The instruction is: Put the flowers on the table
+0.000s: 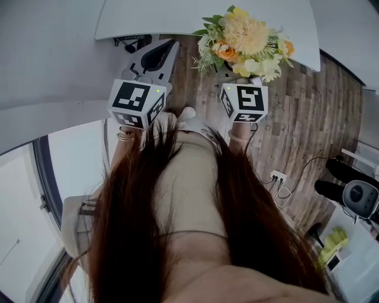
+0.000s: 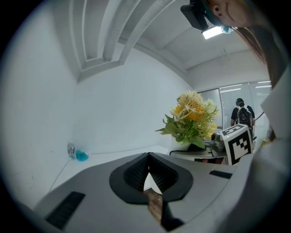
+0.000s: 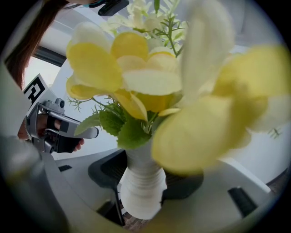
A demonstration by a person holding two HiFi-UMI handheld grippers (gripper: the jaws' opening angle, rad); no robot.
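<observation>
A bunch of yellow, orange and white flowers (image 1: 246, 38) stands in a ribbed white vase (image 3: 142, 186). My right gripper (image 1: 240, 77) is shut on the vase and holds it upright over the wooden floor, just short of the white table's (image 1: 177, 18) curved edge. In the right gripper view the blooms fill most of the picture. The left gripper view shows the flowers (image 2: 193, 120) off to the right, beside the right gripper (image 2: 207, 148). My left gripper (image 1: 155, 56) hovers left of the flowers near the table edge, its jaws together with nothing held (image 2: 150, 182).
A small bottle (image 2: 70, 149) and a teal object (image 2: 82, 155) sit far back on the table. A power strip (image 1: 277, 176) with cables lies on the floor at right, near a black device (image 1: 355, 198). A person with a backpack (image 2: 241, 116) stands in the distance.
</observation>
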